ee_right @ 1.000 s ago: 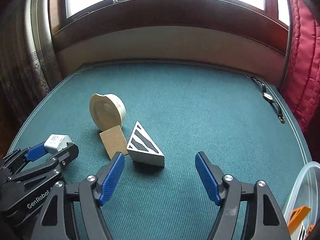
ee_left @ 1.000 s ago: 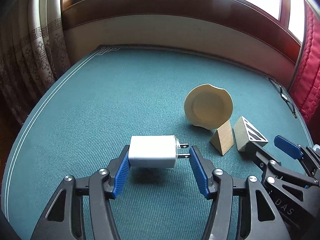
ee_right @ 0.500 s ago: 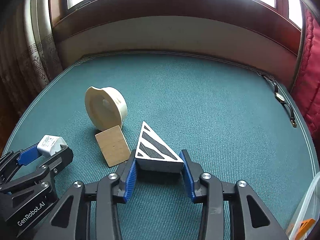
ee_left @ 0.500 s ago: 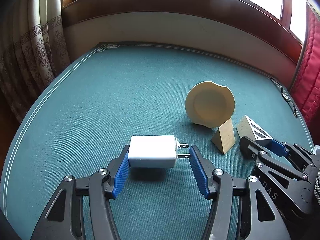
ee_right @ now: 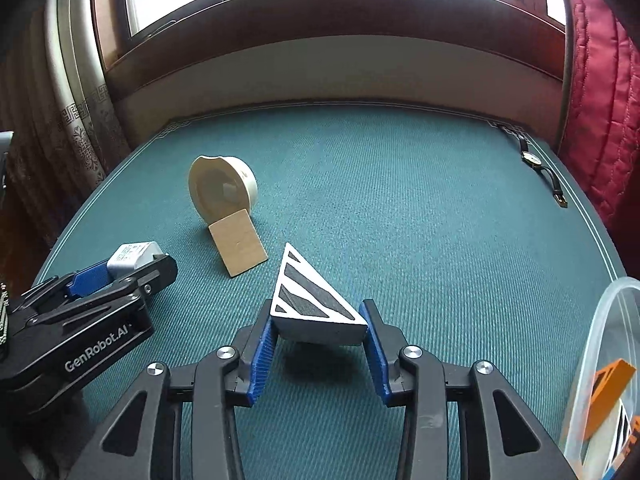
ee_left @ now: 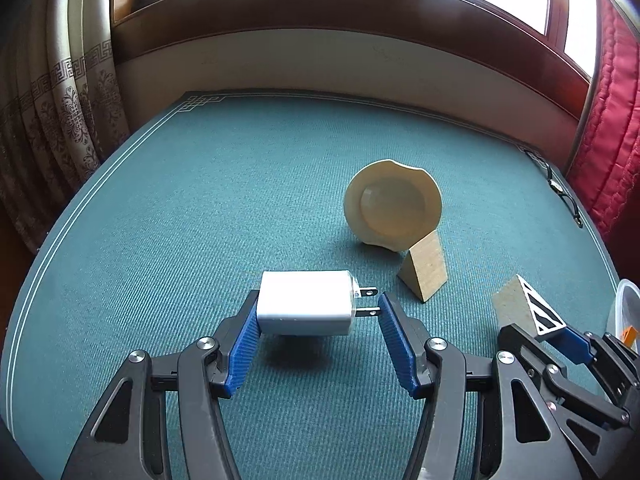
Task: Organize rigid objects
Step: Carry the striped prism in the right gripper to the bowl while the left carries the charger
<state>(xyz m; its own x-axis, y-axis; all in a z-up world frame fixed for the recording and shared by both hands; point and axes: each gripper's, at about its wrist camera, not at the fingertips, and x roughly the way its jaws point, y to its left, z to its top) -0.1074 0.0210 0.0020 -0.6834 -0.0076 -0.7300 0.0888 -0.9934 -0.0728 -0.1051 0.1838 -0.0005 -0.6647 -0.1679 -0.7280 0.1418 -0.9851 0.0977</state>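
Table (ee_right: 420, 208): teal cloth. Tub (ee_right: 600, 360): clear, at right edge, nearest the right gripper (ee_right: 318, 334), which pinches the striped wedge (ee_right: 312, 300) (lifted, long axis crosswise). Left gripper (ee_left: 316, 324): pinching the charger (ee_left: 304, 306), prongs rightward.

Left claw (ee_left: 318, 320) clamping white charger (ee_left: 306, 308) above teal table (ee_left: 200, 208), striped wedge (ee_left: 528, 308) in right claw (ee_left: 538, 330)
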